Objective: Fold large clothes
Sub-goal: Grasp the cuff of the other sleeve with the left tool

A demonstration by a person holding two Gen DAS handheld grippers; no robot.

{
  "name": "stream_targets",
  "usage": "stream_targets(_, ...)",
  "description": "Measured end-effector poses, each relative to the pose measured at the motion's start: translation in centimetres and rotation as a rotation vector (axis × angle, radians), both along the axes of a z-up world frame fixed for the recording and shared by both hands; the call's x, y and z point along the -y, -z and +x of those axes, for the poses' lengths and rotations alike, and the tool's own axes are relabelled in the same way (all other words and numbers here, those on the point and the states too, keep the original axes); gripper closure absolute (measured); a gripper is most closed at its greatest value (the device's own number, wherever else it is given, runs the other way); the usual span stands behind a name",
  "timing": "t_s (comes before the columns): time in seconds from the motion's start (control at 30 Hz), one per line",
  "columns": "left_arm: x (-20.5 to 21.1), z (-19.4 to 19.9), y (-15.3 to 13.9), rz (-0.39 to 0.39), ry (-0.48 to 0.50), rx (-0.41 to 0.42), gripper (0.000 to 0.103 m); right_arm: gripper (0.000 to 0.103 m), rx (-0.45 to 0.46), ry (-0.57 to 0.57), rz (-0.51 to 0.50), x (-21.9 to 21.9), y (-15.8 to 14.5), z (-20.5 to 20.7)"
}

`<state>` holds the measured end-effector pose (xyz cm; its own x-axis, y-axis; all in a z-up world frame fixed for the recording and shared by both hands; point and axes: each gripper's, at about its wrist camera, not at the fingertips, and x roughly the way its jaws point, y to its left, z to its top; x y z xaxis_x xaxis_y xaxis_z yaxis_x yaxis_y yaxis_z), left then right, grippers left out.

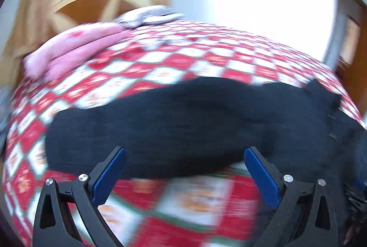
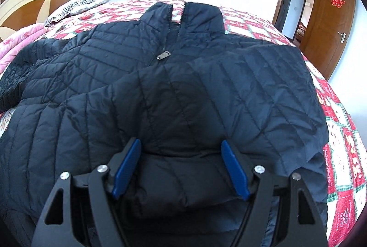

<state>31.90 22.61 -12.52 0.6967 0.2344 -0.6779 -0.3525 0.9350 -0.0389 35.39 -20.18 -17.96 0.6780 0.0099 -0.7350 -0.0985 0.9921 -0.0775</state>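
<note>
**Two grippers, one jacket, one sleeve laid in**

Two grippers hung over the bed, and we read the layout as a fold partly made. The dark quilted jacket [image 2: 160,77] lay front-up on the red-and-white checked bedspread [image 2: 337,113], collar toward the far edge, its zipper pull [image 2: 164,55] closed up to mid-chest. We judged it spread flat that way so each side could be turned inward over the front.

The right sleeve [image 2: 240,91] lay folded across the chest, and the other sleeve [image 2: 20,68] was out toward the pink quilt [image 2: 20,40] near the headboard [image 2: 29,8]. The right gripper [image 2: 181,169] stood just above the near end of the folded sleeve. Its jaws were well apart, with a hump of dark fabric between the blue pads [image 2: 127,169], but we saw no pinch, so we took it as released, not gripped. That placement suited pressing or leaving the sleeve where it lay.

The left gripper [image 1: 185,178] was wide and empty, pointing down over bare bedspread at the jacket's near edge [image 1: 174,130]. Its picture was smeared, so fine detail of that edge was beyond us. We supposed it stood there to reach the loose sleeve, which would need a grip near the cuff. Puffy filling could spring back, so that fold might not stay flat.
</note>
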Motion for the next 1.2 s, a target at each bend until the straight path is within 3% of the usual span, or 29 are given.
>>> stream_targets(0.23, -12.5, -3.6, 1.6, 0.052, -0.320, -0.044, 0.001, 0.027, 0.009, 0.002, -0.019, -0.2, -0.1, -0.2)
stream_targets(0.33, -16.2, -4.5, 2.8, -0.008, -0.392, -0.043, 0.001, 0.027, 0.011, 0.003, -0.024, -0.3, -0.1, -0.3)
stream_targets(0.57, -18.0, -3.0, 6.0, -0.209, -0.343, -0.030, 0.001, 0.026, 0.013, 0.006, -0.033, -0.5, 0.0, -0.2)
stream_targets(0.77, -17.3, -1.9, 7.0, -0.228, -0.314, -0.015, 0.003, 0.026, 0.015, 0.007, -0.031, -0.4, 0.0, -0.2)
stream_targets(0.8, -17.3, -1.9, 6.9, -0.230, -0.309, -0.010, 0.005, 0.026, 0.015, 0.007, -0.032, -0.4, 0.0, -0.2)
stream_targets(0.97, -17.8, -2.1, 6.5, -0.235, -0.263, 0.002, 0.044, 0.026, 0.015, 0.007, -0.032, -0.4, 0.0, -0.2)
stream_targets(1.03, -18.1, -2.4, 6.0, -0.235, -0.260, 0.002, 0.051, 0.026, 0.015, 0.006, -0.033, -0.4, 0.0, -0.3)
stream_targets(1.2, -17.7, -2.6, 4.9, -0.219, -0.268, 0.019, 0.051, 0.025, 0.018, 0.009, -0.037, -0.4, -0.1, -0.2)
